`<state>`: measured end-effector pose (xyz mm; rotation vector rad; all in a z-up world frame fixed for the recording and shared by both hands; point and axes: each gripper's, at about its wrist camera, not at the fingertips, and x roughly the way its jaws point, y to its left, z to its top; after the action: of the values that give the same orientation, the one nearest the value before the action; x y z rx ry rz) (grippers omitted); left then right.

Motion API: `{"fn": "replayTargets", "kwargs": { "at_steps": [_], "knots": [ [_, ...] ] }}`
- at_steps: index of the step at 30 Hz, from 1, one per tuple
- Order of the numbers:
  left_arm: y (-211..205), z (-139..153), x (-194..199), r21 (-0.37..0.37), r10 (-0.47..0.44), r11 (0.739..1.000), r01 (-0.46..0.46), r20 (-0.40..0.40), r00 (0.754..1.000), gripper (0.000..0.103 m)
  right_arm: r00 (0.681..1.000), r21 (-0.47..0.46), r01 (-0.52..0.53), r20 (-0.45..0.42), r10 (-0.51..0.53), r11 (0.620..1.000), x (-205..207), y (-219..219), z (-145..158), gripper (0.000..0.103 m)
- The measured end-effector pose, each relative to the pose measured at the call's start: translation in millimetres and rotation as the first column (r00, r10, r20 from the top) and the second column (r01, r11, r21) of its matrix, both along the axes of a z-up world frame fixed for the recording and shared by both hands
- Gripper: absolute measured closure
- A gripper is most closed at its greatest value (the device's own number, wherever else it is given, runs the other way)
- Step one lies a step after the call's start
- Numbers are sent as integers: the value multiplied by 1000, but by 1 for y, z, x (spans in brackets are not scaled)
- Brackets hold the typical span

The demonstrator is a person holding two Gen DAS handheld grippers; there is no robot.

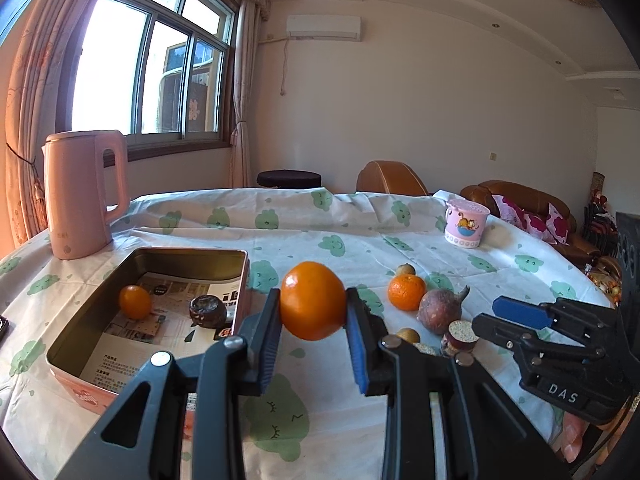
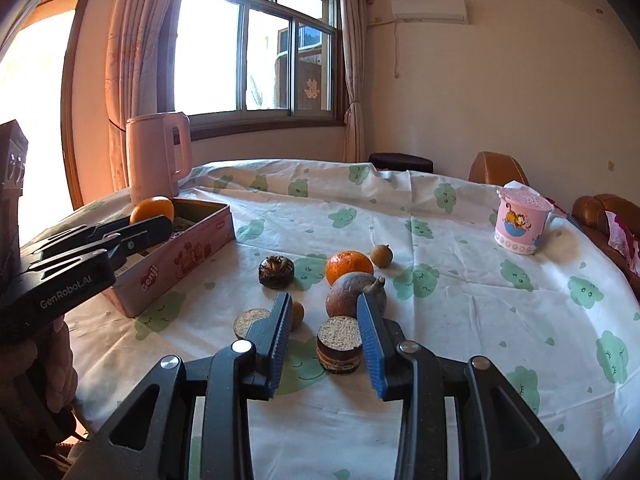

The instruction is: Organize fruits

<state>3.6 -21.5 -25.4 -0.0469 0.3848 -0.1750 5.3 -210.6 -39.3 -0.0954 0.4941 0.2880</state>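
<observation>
Jaws of left gripper (image 1: 313, 312) clamped on orange (image 1: 312, 301), held above cloth at centre of left wrist frame, right of pink tin (image 1: 80, 390) at left; tin holds second orange (image 1: 135, 302) and dark fruit (image 1: 208, 311). Right gripper (image 2: 325, 340) jaws apart, gripping nothing, pads flanking cut round piece (image 2: 339, 345) on tablecloth (image 2: 480, 312); mandarin (image 2: 349, 266) and purple fruit (image 2: 354, 295) just behind, mid-frame
</observation>
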Motion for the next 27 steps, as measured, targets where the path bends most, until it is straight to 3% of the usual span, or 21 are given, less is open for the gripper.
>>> {"fn": "replayTargets", "kwargs": {
  "at_steps": [2,7,10,27],
  "knots": [
    [0,-1,0,-1,-2,1000,2,-3,1000,71,997,-12,15,-74,-16,1000,11,0,-5,67],
    [1,-2,-1,3,-6,1000,6,-7,1000,71,988,-70,27,-150,-37,997,24,7,-15,67],
    [1,-2,-2,5,-8,1000,8,-9,1000,71,985,-116,61,-155,-79,991,30,8,-17,67],
    [1,-2,-2,5,-9,1000,9,-15,1000,71,973,-124,81,-204,-105,989,38,5,-28,65]
  ]
}}
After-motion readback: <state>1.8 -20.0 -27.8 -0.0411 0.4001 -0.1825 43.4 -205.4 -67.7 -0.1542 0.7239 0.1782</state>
